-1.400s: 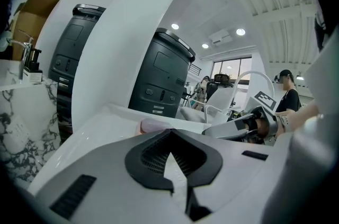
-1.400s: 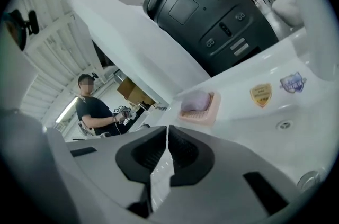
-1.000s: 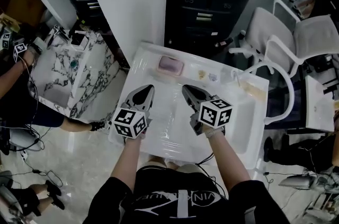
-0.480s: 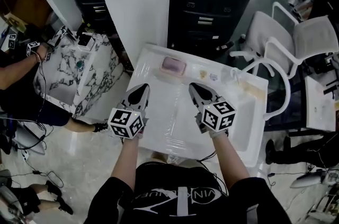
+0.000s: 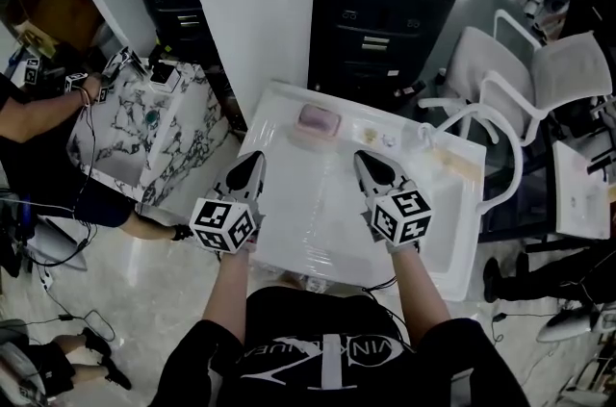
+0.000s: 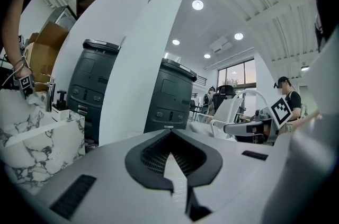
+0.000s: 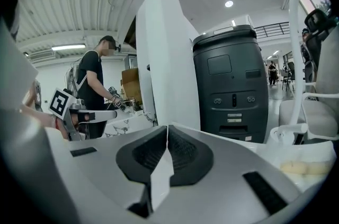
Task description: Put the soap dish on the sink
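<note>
Soap dish [image 5: 317, 119], pink and roughly a rounded rectangle, lies flat on the back ledge of the white sink [image 5: 460, 232], toward the ledge's left end in the head view. Its long axis runs along that ledge, across the picture from left to right and dipping slightly to the right. Which end counts as its front cannot be told.

The left gripper [image 5: 256, 156] is clenched. Its own view shows the two dark pads meeting at the tips [image 6: 170, 133], with only a thin sliver of light further back, and nothing sits between them. The right gripper [image 5: 363, 156] is clenched the same way, pad against pad [image 7: 167, 128], and grasps nothing.

Both grippers hang over the sink basin, side by side and apart from each other, tips aimed toward the back ledge. The dish lies beyond them, about midway between the two tips and touching neither.

A few small pale items (too small to name) sit on the ledge just to the dish's right [image 5: 373, 137]. A white chair [image 5: 525, 78] stands to the sink's right, and a marbled sink [image 5: 144, 140] to its left.
</note>
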A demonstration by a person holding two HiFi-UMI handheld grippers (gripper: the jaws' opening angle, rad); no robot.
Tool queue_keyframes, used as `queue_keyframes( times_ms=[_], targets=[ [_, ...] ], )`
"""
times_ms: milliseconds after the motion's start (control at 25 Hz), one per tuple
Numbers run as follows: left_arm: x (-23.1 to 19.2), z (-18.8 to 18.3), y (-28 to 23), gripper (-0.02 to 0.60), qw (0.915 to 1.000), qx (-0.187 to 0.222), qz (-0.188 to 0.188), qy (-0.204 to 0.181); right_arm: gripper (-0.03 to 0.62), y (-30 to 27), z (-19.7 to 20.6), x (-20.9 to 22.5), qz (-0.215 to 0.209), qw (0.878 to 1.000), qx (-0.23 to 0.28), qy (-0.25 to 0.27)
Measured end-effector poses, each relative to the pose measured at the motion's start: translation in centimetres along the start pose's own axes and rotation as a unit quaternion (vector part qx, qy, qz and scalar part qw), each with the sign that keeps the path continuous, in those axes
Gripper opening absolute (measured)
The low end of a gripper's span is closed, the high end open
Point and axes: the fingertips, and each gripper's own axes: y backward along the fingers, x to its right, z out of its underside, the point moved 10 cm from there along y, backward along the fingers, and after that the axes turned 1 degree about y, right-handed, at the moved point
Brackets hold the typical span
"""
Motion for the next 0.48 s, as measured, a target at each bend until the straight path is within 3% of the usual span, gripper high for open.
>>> queue_keyframes(
  times_ms=[480],
  targets=[
    [0.4, -1.2, 1.8, 0.014, 0.9995, 0.011, -0.008, -0.028, 0.029, 2.2, -0.8, -0.2, 0.017, 0.999, 0.028, 0.010]
  ],
)
